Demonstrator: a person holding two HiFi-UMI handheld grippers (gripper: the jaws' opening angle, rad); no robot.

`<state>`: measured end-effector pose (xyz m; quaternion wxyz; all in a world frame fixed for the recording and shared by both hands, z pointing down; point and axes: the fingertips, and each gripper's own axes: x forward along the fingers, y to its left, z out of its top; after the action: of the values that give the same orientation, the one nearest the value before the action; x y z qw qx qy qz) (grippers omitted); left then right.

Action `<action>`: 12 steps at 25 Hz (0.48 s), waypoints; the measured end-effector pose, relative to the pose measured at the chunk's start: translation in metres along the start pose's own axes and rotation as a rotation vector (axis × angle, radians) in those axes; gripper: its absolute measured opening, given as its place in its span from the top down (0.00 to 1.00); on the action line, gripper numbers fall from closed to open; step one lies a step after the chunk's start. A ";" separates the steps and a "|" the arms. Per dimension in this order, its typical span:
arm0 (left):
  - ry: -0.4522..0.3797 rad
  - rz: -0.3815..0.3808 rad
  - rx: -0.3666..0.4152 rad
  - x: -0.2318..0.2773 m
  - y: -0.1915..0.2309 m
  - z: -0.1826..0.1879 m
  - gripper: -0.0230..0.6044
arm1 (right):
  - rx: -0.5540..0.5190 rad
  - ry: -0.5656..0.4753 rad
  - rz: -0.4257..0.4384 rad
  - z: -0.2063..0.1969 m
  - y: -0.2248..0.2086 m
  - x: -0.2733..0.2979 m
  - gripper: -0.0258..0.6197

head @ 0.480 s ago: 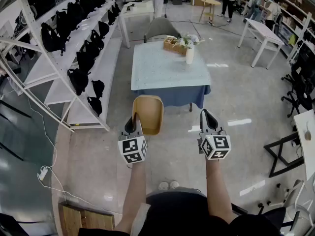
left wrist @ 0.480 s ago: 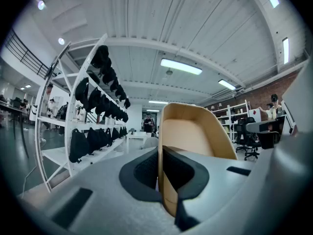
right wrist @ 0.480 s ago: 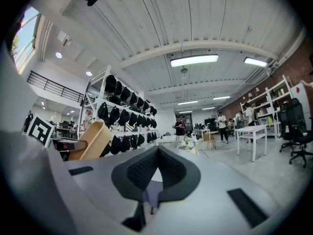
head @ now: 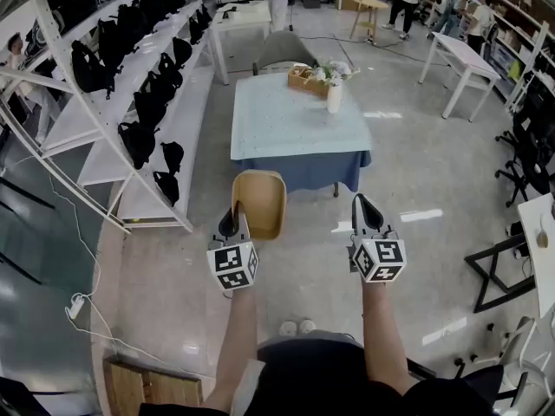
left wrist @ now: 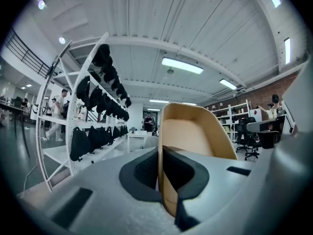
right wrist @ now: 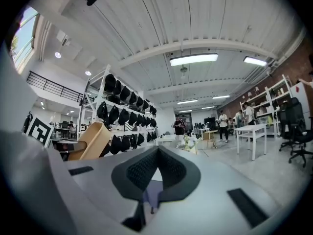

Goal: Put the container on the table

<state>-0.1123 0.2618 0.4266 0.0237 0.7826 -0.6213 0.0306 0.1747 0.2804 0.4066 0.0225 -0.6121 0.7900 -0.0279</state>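
One tan container (head: 258, 202), oblong, long axis running forward from the left gripper (head: 233, 221), jaws clamped on its near wall. It is held above the grey floor (head: 416, 180), short of one blue-clothed table (head: 286, 137). Right gripper (head: 363, 204): jaws together, empty. On the table: one vase (head: 334, 98), one basket (head: 303, 80). One white rack (head: 130, 102) at left.

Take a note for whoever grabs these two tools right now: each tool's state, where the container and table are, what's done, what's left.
Left tool: shut on the wall of the tan container, held above the floor.
Right tool: shut, empty.
Table: ahead, blue cloth, near half bare.
Done: container in grip.
Left: carry it to the table, set it down, release.
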 end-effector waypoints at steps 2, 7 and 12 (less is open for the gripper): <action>0.002 0.000 0.000 0.000 -0.001 -0.002 0.95 | 0.002 0.001 -0.001 -0.001 -0.001 0.000 0.96; 0.009 -0.005 -0.002 0.001 -0.004 -0.004 0.95 | 0.016 -0.006 -0.004 -0.001 -0.005 -0.003 0.96; 0.019 -0.005 -0.003 0.004 -0.007 -0.006 0.95 | 0.024 -0.011 -0.011 -0.003 -0.010 -0.003 0.96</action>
<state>-0.1051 0.2596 0.4331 0.0308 0.7837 -0.6193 0.0370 0.1852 0.2803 0.4099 0.0339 -0.6162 0.7861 -0.0341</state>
